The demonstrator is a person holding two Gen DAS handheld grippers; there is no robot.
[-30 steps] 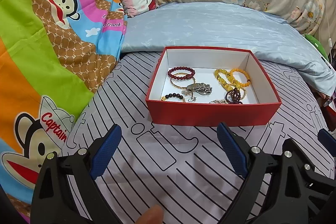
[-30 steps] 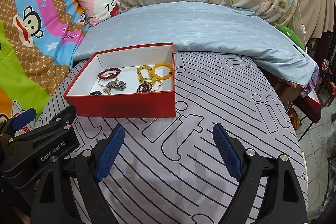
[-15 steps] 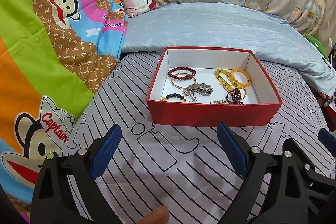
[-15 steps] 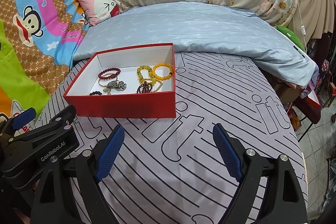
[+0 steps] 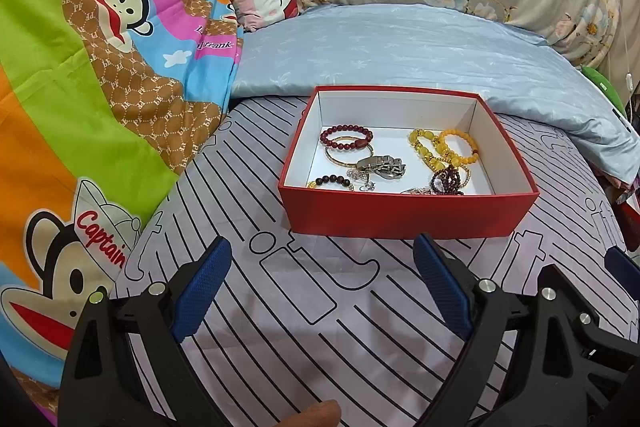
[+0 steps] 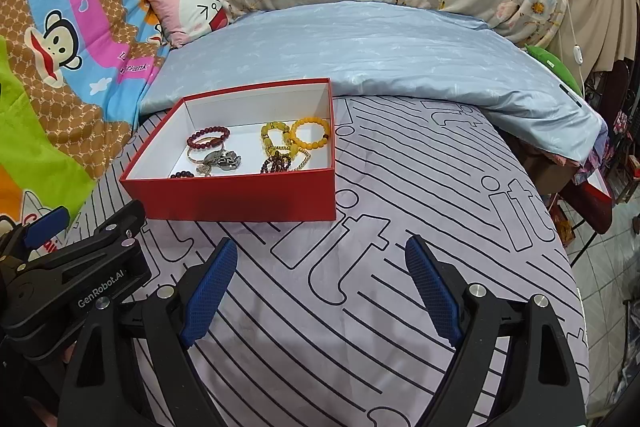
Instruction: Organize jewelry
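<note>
Staying put: both hand-held grippers, red box (image 5: 404,217).

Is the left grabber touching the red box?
Apart. The left wrist view shows the left gripper open, with a strip of striped bedsheet between its blue fingertips and the red box.

Bare striped sheet (image 5: 320,307) is seen between the gripper fingers and the red box (image 5: 404,215), whose near wall stands in the way. The box's open top is unobstructed. Passage is bounded behind by the blue quilt (image 5: 400,55) and leftward by the cartoon blanket (image 5: 80,107).
</note>
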